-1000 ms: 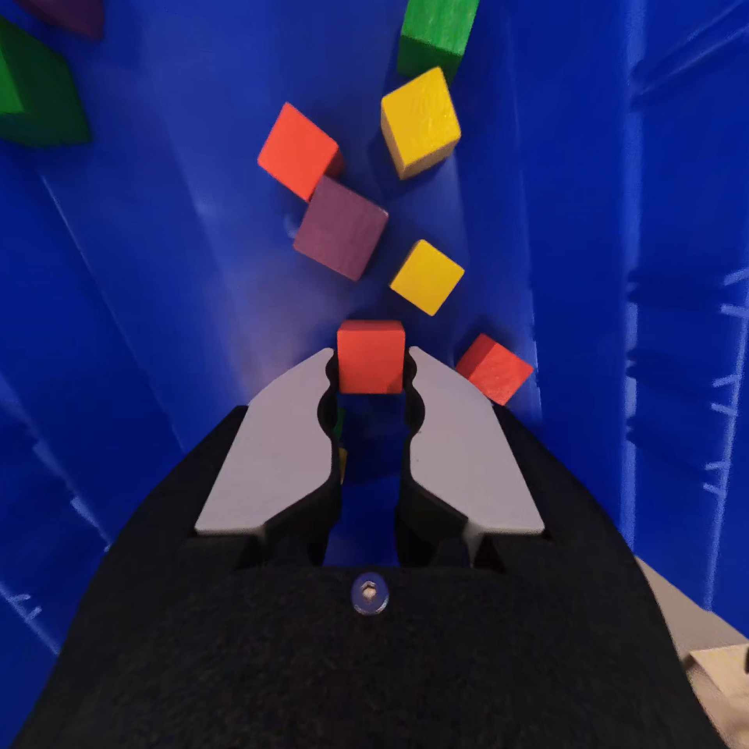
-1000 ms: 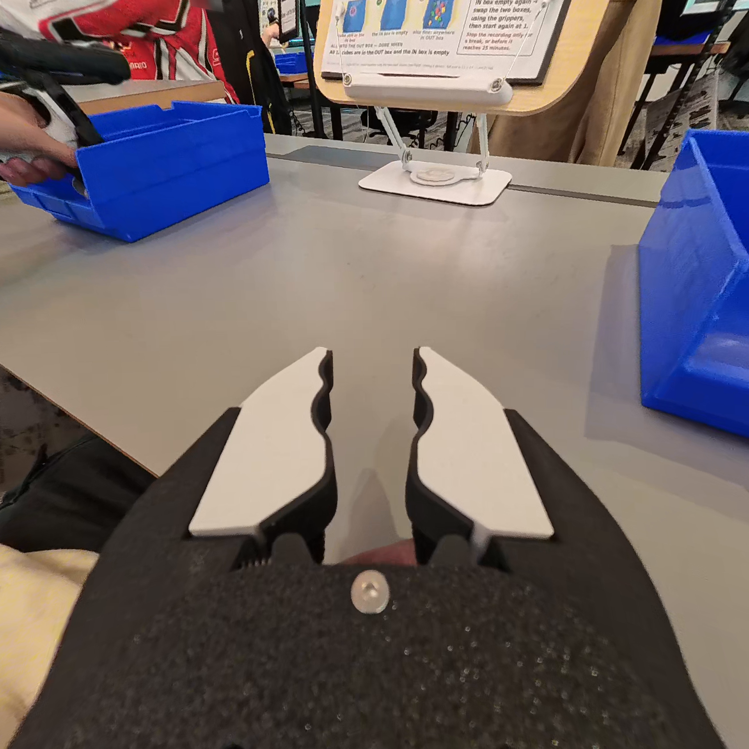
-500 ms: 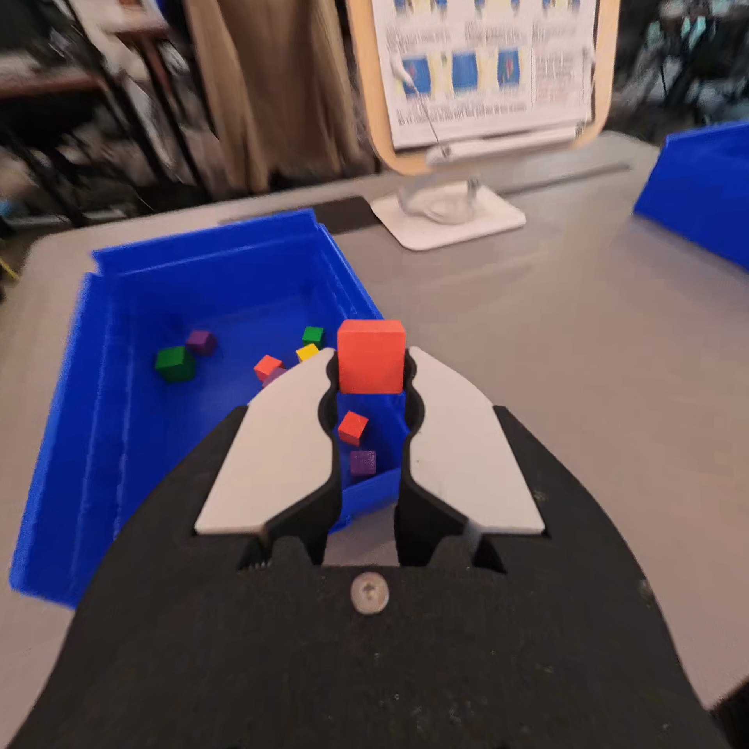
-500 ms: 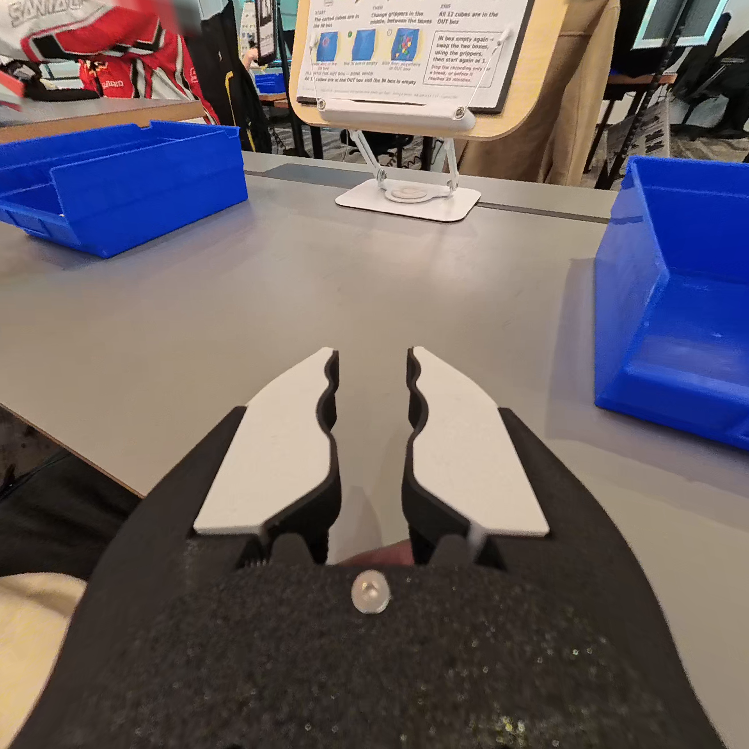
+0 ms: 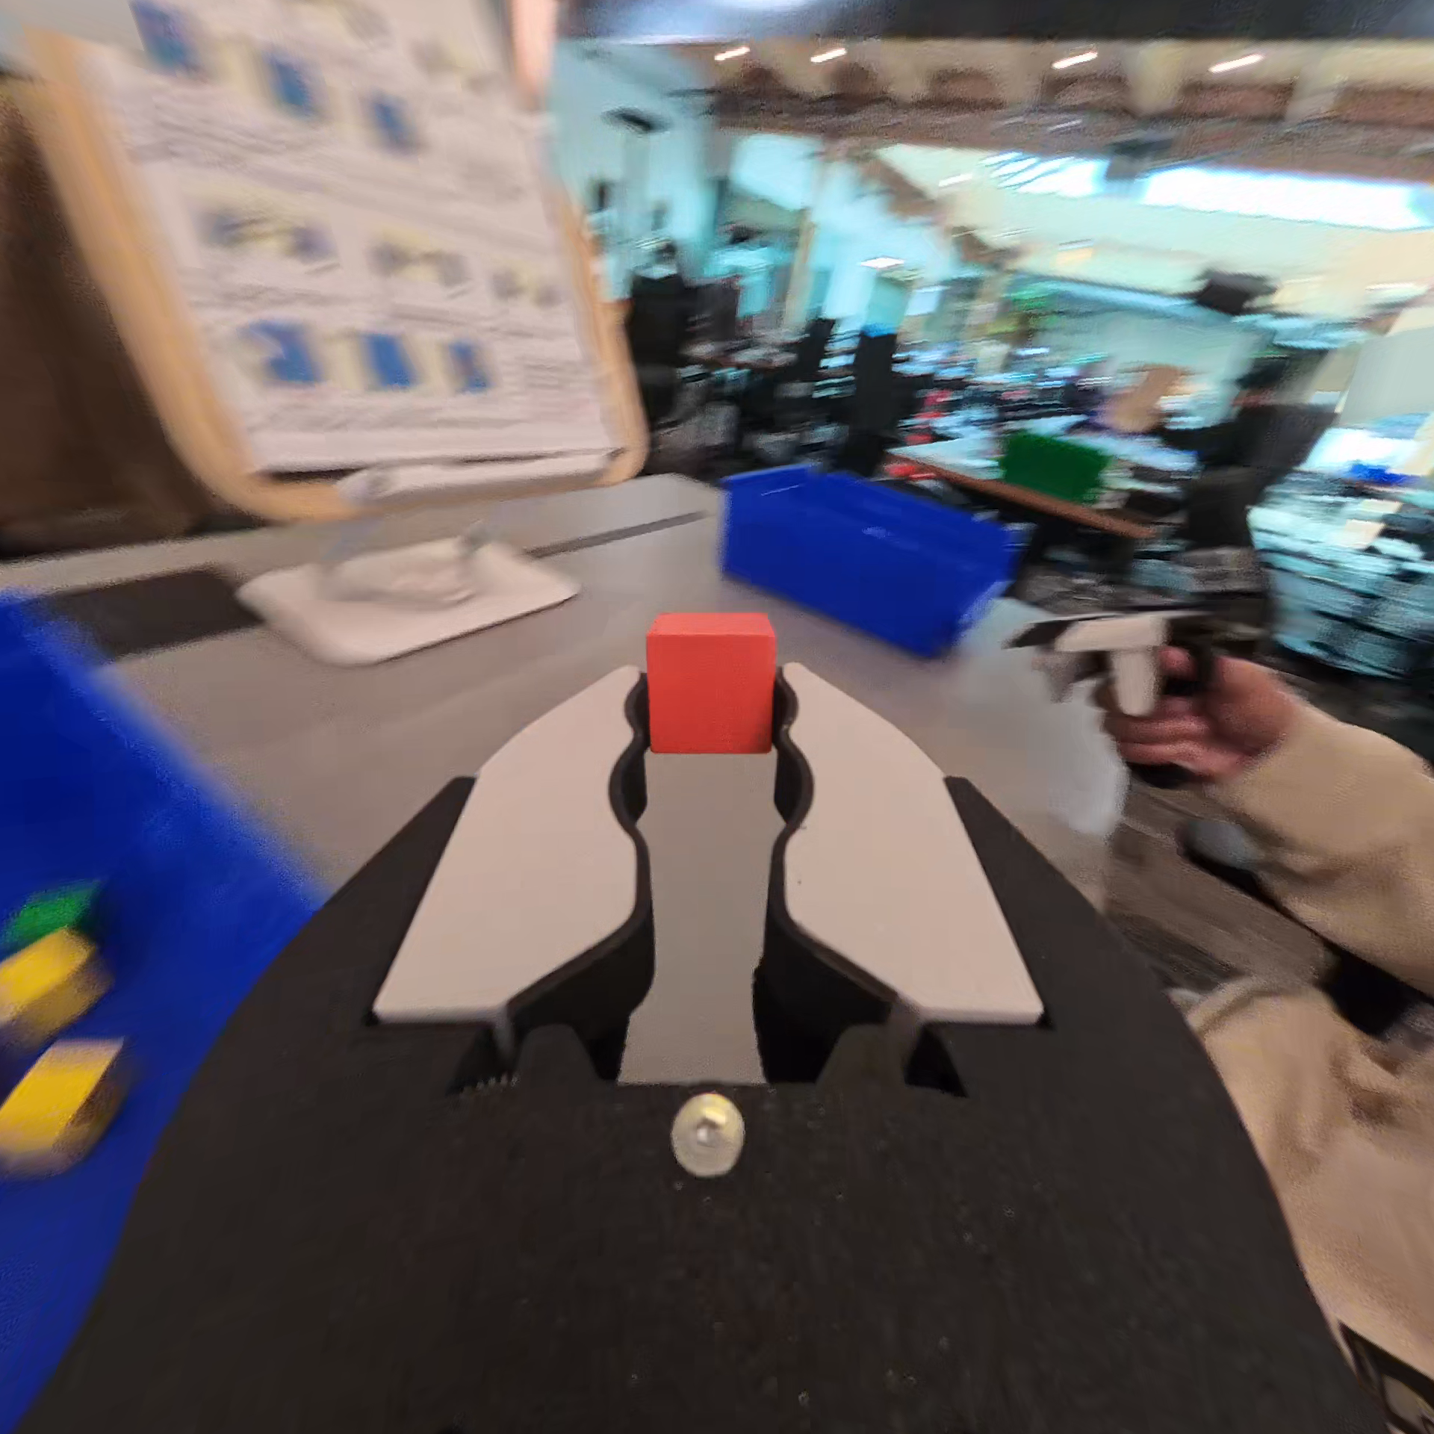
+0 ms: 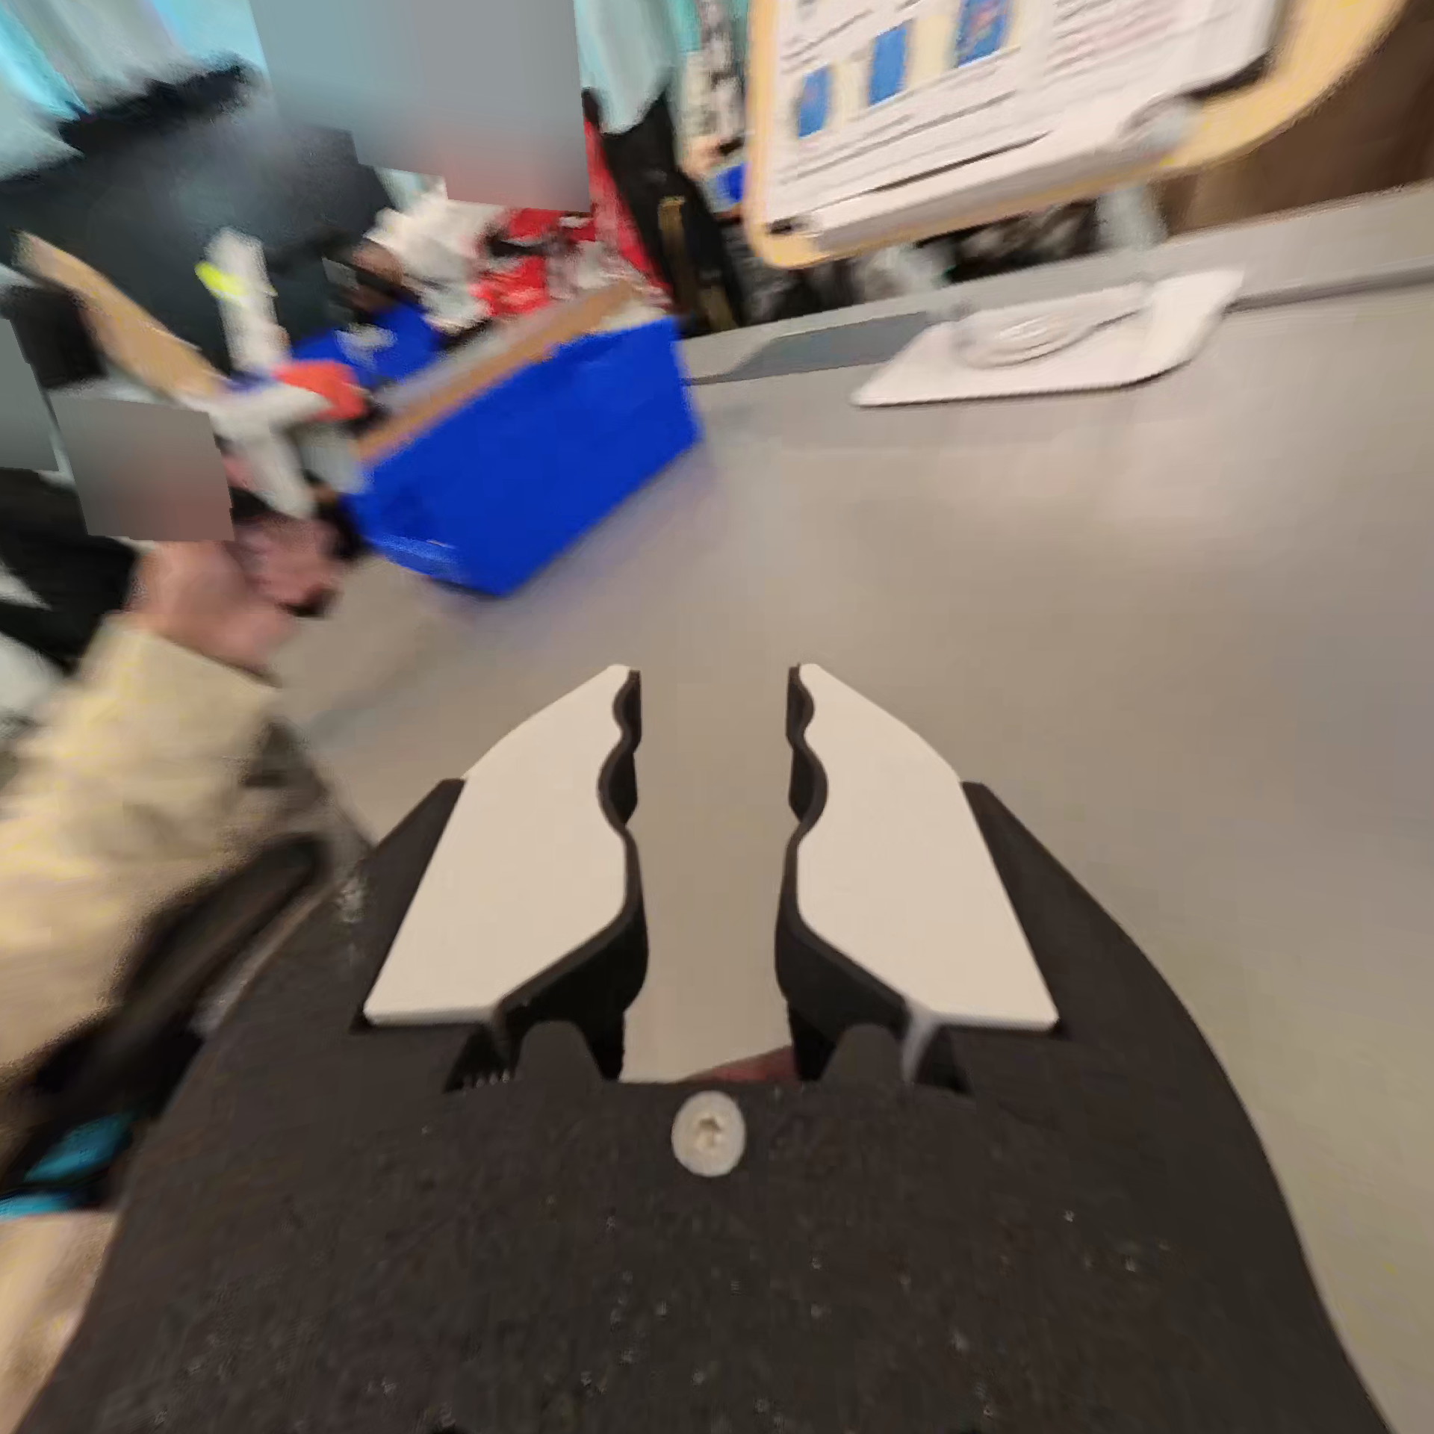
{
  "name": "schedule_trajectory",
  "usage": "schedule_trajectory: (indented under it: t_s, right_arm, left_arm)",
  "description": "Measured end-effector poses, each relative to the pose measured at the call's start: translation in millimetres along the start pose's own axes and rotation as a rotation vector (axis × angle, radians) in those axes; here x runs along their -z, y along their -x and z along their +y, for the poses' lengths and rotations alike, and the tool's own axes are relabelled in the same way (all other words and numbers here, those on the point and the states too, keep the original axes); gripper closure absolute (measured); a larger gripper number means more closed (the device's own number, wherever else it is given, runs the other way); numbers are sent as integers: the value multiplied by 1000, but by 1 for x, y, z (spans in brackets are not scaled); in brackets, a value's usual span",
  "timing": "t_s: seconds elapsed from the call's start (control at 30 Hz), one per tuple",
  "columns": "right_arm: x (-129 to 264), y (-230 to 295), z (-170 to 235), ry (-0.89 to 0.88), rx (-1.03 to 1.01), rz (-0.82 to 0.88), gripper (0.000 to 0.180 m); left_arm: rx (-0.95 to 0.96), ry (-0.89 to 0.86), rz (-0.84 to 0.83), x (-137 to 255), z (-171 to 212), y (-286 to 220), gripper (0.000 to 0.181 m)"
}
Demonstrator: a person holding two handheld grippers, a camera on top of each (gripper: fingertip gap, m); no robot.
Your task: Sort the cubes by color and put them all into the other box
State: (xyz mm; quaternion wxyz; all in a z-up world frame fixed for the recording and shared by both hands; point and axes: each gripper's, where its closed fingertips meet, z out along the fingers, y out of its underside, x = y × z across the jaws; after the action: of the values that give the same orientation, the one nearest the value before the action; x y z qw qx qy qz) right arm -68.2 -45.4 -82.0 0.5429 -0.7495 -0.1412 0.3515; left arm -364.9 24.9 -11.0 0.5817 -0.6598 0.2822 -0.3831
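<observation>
The left gripper (image 5: 711,683) pinches 1 red cube (image 5: 711,681); the right gripper (image 6: 714,683) gapes empty.

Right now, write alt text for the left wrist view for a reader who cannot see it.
The left claw grips a red cube between its tips above a grey table. A blue box holding yellow and green cubes sits at the left edge, another blue box lies ahead, and a hand holds the right claw at the right. The picture is motion-blurred.
</observation>
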Motion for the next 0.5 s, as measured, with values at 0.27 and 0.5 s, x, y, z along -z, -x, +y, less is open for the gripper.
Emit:
schedule_trajectory:
  t_s: [0.27,0.5]
  right_arm:
    - [-82,59,-62,178,-914,-786,130]
    - [-113,56,-67,214,-980,-844,121]
  left_arm:
    - [-364,-111,497,-121,-13,-87,152]
    - [-453,26,629,-178,23,-108,152]
